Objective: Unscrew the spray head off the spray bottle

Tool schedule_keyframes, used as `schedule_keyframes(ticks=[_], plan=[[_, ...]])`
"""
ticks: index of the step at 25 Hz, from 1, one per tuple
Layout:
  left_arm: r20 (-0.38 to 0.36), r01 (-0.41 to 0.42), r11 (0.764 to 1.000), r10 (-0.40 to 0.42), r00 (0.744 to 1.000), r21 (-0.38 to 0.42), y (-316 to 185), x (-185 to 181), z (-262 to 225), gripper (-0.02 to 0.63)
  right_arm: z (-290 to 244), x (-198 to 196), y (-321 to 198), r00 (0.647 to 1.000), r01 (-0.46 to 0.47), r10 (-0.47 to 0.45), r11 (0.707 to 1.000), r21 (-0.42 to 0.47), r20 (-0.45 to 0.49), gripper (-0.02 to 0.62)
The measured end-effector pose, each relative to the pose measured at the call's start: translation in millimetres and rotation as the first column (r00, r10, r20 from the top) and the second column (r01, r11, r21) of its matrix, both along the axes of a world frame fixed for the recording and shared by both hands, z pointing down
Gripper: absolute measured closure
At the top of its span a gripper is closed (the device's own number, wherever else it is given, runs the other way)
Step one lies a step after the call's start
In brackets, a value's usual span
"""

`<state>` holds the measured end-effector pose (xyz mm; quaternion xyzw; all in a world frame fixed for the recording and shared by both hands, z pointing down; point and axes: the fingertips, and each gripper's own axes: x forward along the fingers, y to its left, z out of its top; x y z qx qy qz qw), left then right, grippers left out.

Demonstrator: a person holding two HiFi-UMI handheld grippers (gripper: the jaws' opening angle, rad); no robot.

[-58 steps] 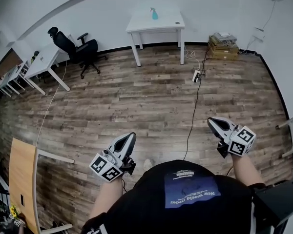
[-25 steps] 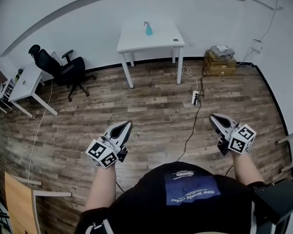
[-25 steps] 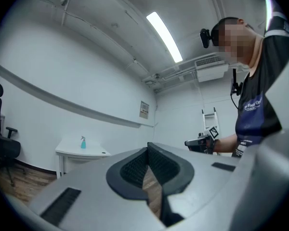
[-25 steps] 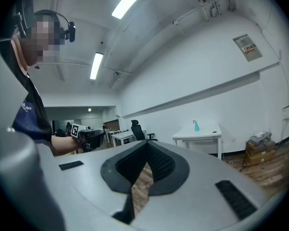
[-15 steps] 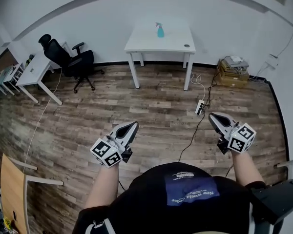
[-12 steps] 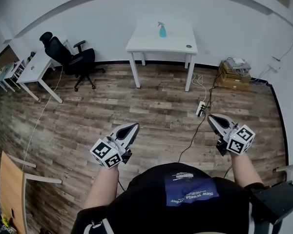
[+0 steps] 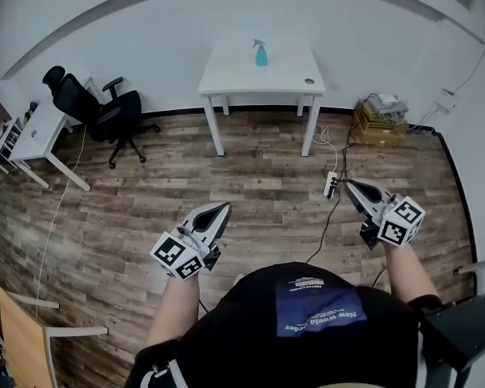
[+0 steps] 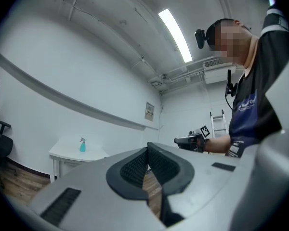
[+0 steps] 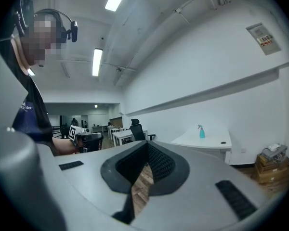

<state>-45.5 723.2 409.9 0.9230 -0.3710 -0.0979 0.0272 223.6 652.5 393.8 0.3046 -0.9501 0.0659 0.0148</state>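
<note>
A small teal spray bottle [image 7: 261,53] with a pale spray head stands upright on a white table [image 7: 226,78] against the far wall. It also shows as a tiny teal spray bottle [image 8: 82,145] in the left gripper view and as the spray bottle [image 9: 201,132] in the right gripper view. My left gripper [image 7: 221,209] is held low over the wooden floor, shut and empty. My right gripper [image 7: 348,186] is level with it at the right, also shut with nothing in it. Both are far from the table.
A black office chair [image 7: 97,107] and a white desk [image 7: 34,140] stand at the left. A power strip [image 7: 331,184] with a cable lies on the floor near the right gripper. Cardboard boxes [image 7: 378,120] sit by the right wall. A wooden tabletop [image 7: 19,338] is at the lower left.
The table and bottle have come nearer in the head view. Both grippers stay shut and low in front of the body, carried forward over the floor.
</note>
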Motion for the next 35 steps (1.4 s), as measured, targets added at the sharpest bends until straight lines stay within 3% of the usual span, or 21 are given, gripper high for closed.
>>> schedule_keyframes(ticks=[9,15,20,25,35], plan=[[0.05,-0.103,0.995,0.103,0.993,-0.008,-83,-96,-1,0.604,-10,-79,-57,0.991,-0.109,0.11,0.994,-0.021,0.077,0.604],[0.023,-0.116,0.992,0.117,0.993,-0.041,-123,-114,11,0.604,5,-93,-94,0.99,-0.128,0.132,0.99,-0.065,0.056,0.604],[0.048,-0.08,0.995,0.083,0.995,-0.054,-156,-106,16,0.603,11,-85,-140,0.993,-0.094,0.099,0.993,-0.068,0.072,0.604],[0.083,0.015,0.998,-0.011,0.997,-0.055,-208,-84,7,0.603,10,-62,-213,0.995,-0.008,0.014,0.998,-0.062,0.099,0.604],[0.015,0.136,0.989,-0.135,0.991,-0.065,-309,-3,-17,0.603,-12,16,-343,0.99,0.118,-0.118,0.993,0.002,0.076,0.604]])
